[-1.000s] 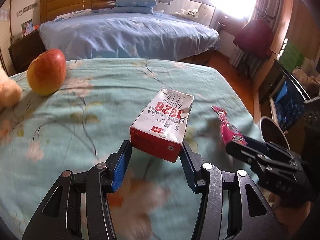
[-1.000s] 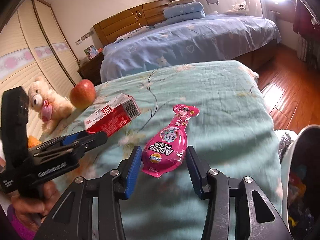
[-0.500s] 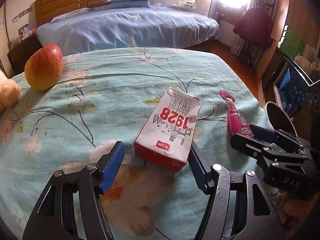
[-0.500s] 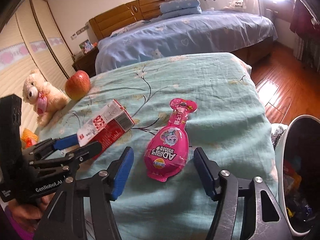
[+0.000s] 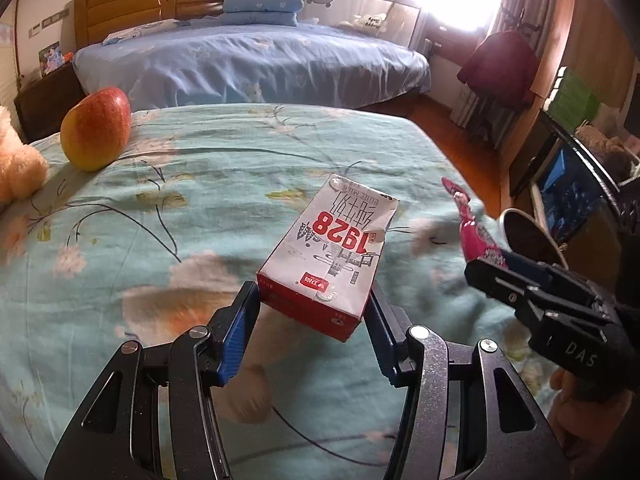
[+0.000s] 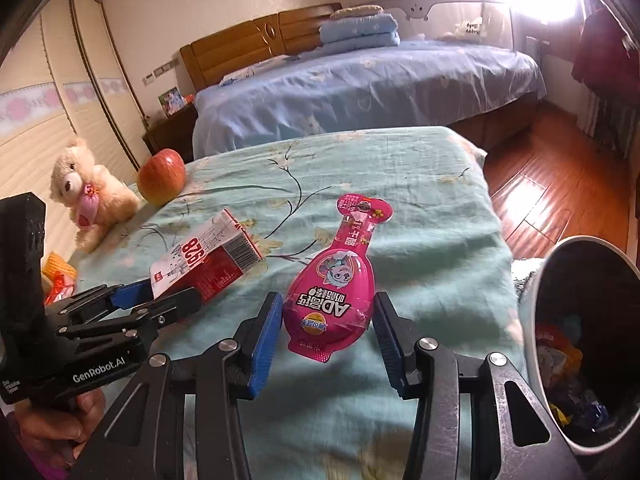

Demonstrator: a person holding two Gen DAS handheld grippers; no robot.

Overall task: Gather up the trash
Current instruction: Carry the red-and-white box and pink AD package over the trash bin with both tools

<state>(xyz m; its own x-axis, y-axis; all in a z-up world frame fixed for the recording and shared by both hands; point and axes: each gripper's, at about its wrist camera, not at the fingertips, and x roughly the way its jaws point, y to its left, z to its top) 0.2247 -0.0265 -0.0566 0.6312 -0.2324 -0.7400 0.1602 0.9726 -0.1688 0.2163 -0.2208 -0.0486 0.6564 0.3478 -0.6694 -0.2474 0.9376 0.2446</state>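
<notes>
The left claw (image 5: 310, 322) is clamping the red-and-white cardboard milk carton (image 5: 332, 254) above the teal floral bedspread (image 5: 200, 208). The right claw (image 6: 326, 334), its jaws just closing, is gripping the pink plastic drink pouch (image 6: 336, 288) beside the white round bin (image 6: 532, 320) holding mixed wrappers (image 6: 568, 376).

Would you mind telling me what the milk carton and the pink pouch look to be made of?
Milk carton: apparently coated paperboard, with sharp folded edges, a creased corner and matte print. Pink pouch: likely thin glossy plastic film, with shiny highlights and a flat sealed rim.
</notes>
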